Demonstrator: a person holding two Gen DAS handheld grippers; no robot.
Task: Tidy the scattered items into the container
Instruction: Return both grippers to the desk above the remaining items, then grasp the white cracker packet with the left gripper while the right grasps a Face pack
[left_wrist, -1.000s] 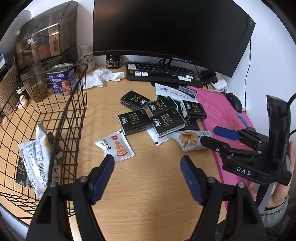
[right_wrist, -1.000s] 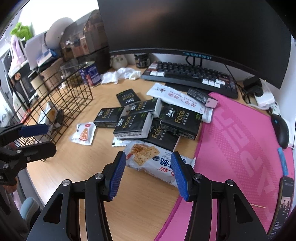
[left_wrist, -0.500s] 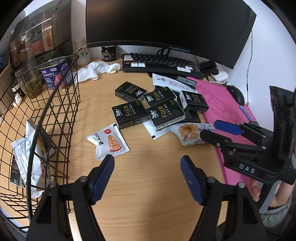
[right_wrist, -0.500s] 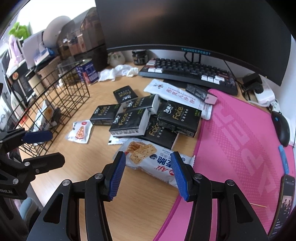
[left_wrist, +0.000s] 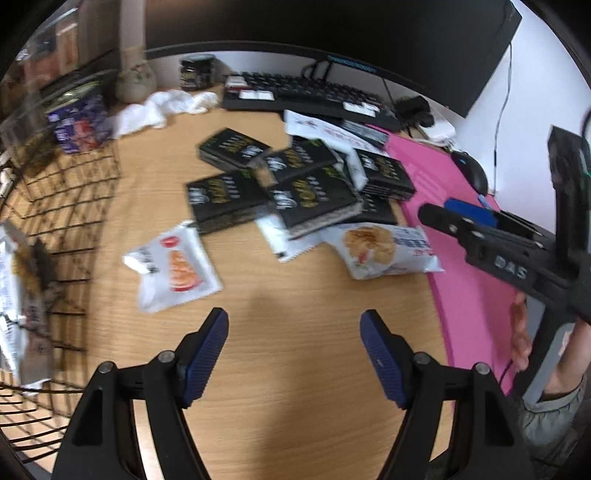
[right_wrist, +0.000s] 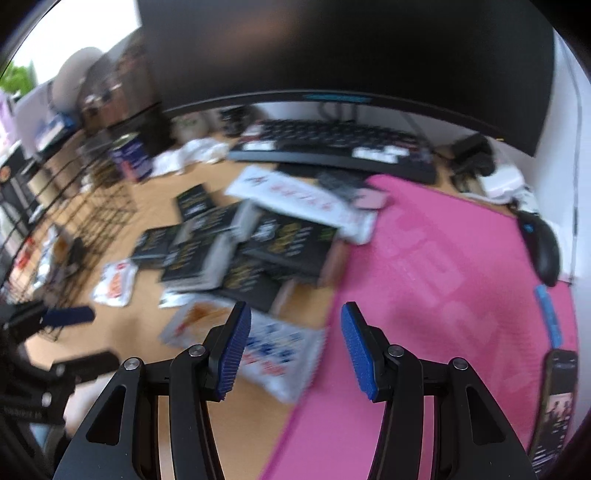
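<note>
Several black "Face" boxes (left_wrist: 314, 195) lie in a heap mid-desk, with a white pizza-print sachet (left_wrist: 173, 267) to their left and a white-blue snack bag (left_wrist: 384, 251) to their right. The black wire basket (left_wrist: 66, 206) stands at the left with packets inside. My left gripper (left_wrist: 293, 350) is open and empty above bare desk, short of the sachet. My right gripper (right_wrist: 295, 345) is open and empty, low over the snack bag (right_wrist: 266, 350) at the pink mat's edge. It also shows in the left wrist view (left_wrist: 458, 216). Both views are blurred.
A pink desk mat (right_wrist: 443, 277) covers the right side, with a mouse (right_wrist: 543, 251) and a phone (right_wrist: 554, 406) on it. A keyboard (left_wrist: 306, 92) and monitor stand behind. A white cloth (left_wrist: 162, 109), a jar (left_wrist: 195, 72) and a blue carton (left_wrist: 77, 122) sit at the back left.
Both grippers have moved forward and down toward the items. The left has turned right, away from the basket. The right is now closer over the snack bag. Both stay open.
</note>
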